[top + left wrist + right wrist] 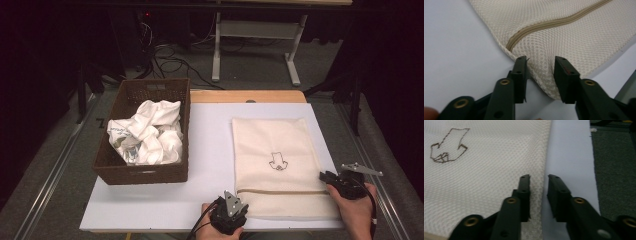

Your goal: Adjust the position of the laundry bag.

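Cream mesh laundry bag (276,165) lies flat on the white tabletop (150,205), right of centre in the high view, zipper (280,191) running across near its lower edge, small dark line drawing (276,162) approx. mid-bag.

L gripper (231,216) sits bottom centre of the high view, at the bag's lower-left corner. In the left gripper view that corner (541,75) lies between the two black jaws; the fabric bunches up in the gap, left jaw touching the edge, right jaw against the mesh. Jaws narrowed but w/ a gap; firm clamp on the corner can't be confirmed.

R gripper (336,181) sits at lower right of the high view, at the bag's right edge just above the zipper line. In the right gripper view the bag edge (541,192) runs up between the jaws, a narrow strip of mesh in the gap, tabletop to the right. Jaws close together, not seen pressing the fabric.

Brown wicker basket (142,172) stands upper left of the bag, well apart from it, w/ crumpled white cloth (147,132) inside.
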Available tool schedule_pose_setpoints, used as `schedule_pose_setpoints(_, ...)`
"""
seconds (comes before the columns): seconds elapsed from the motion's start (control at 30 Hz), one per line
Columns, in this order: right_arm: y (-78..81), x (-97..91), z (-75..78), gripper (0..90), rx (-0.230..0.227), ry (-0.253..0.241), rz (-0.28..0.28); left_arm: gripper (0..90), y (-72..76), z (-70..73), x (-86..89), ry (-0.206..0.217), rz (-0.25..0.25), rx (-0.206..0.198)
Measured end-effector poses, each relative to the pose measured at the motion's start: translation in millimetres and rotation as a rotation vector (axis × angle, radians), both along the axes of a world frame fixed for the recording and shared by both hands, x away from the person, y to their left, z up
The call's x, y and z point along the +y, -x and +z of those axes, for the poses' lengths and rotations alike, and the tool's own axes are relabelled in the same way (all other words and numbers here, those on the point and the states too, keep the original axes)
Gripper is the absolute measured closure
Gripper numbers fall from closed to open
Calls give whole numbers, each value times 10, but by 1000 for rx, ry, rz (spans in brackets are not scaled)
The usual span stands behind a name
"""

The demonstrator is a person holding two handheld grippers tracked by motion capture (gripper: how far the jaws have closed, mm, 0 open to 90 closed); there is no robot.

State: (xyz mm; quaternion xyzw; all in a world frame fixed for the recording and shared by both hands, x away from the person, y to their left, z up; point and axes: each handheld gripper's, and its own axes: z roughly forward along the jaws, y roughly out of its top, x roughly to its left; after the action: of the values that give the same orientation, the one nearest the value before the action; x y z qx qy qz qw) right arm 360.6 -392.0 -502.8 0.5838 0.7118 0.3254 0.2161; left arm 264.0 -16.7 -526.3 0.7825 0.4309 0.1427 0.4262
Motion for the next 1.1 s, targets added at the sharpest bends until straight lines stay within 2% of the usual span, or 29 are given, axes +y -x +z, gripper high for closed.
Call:
schedule_pose_setpoints(0.03,-14,7,10,822,13,-6,25,705,-10,7,4,5,-12,12)
schedule_pose_setpoints(0.07,-14,7,10,822,13,-6,25,754,-10,7,4,5,-12,12)
schedule_pose_setpoints(0.1,-42,38,36,861,38,-2,33,811,-27,15,20,10,-24,17)
schedule_pose_setpoints(0.17,-74,66,77,872,63,0,27,846,-43,28,46,18,-34,24)
schedule_pose_setpoints(0.3,-120,108,135,877,72,-3,48,859,-74,70,139,46,-50,39)
schedule_pose_setpoints(0.37,-136,174,204,878,56,-30,67,862,-95,120,252,68,-48,40)
schedule_pose_setpoints(0.4,-136,174,204,878,56,-30,67,863,-95,120,252,68,-48,40)
schedule_pose_setpoints(0.5,-118,288,205,878,21,-67,70,863,-112,208,430,102,-35,32)
schedule_pose_setpoints(0.67,-100,383,205,878,-18,-85,81,864,-107,262,564,105,-29,21)
schedule_pose_setpoints(0.8,-79,479,257,878,-57,-90,103,864,-90,303,668,95,-30,14)
schedule_pose_setpoints(0.83,-64,521,284,878,-65,-104,105,863,-80,316,700,97,-29,13)
schedule_pose_setpoints(1.1,-68,638,308,878,-74,-140,126,863,-66,351,899,117,-25,20)
